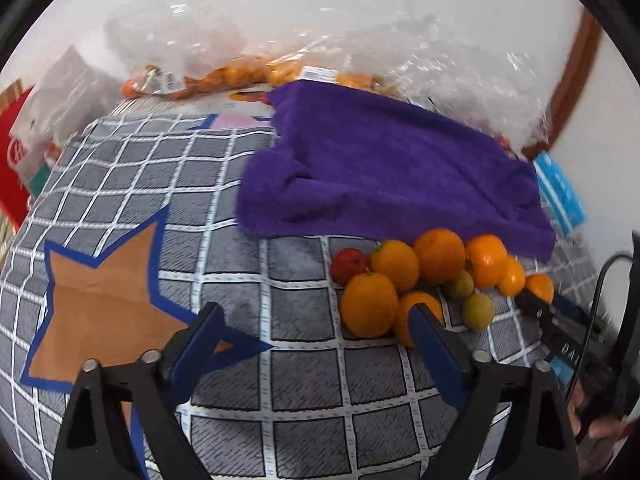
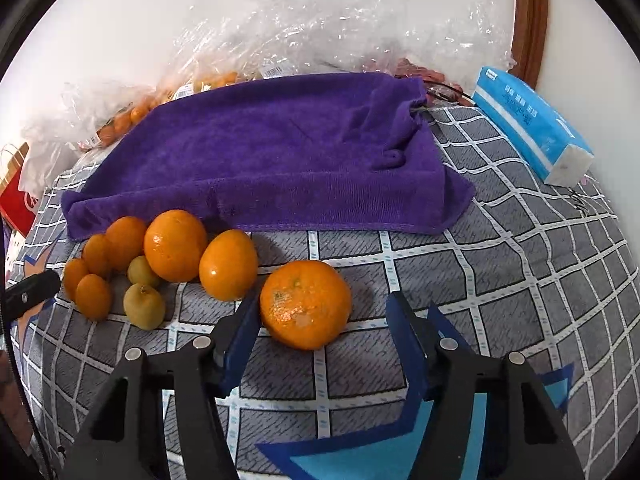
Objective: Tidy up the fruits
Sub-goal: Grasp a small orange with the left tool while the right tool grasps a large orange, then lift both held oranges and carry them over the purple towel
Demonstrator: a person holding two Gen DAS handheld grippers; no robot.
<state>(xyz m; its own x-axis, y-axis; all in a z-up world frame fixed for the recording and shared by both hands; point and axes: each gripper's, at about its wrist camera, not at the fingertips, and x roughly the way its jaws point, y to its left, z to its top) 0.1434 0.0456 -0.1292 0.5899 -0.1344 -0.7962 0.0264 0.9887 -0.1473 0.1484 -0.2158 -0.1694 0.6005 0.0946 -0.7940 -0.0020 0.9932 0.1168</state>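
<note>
I am holding the right hand-held gripper (image 2: 320, 316) apart, the large orange (image 2: 306, 304) sitting between its jaws, left finger (image 2: 240, 340) touching | left hand-held gripper (image 1: 316, 332) standing apart, unloaded | fruit pile (image 1: 424, 276) lying just ahead-right, purple towel (image 1: 384, 164) beyond.

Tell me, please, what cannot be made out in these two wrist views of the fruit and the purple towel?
- Left wrist view: one orange is half hidden behind the left gripper's finger.
- Both views: the fruit in the plastic bags is blurred by crinkled film.
- Both views: whatever lies under the purple towel is covered.
- Right wrist view: the right gripper's left pad meets the big orange; whether it presses is unclear.
</note>
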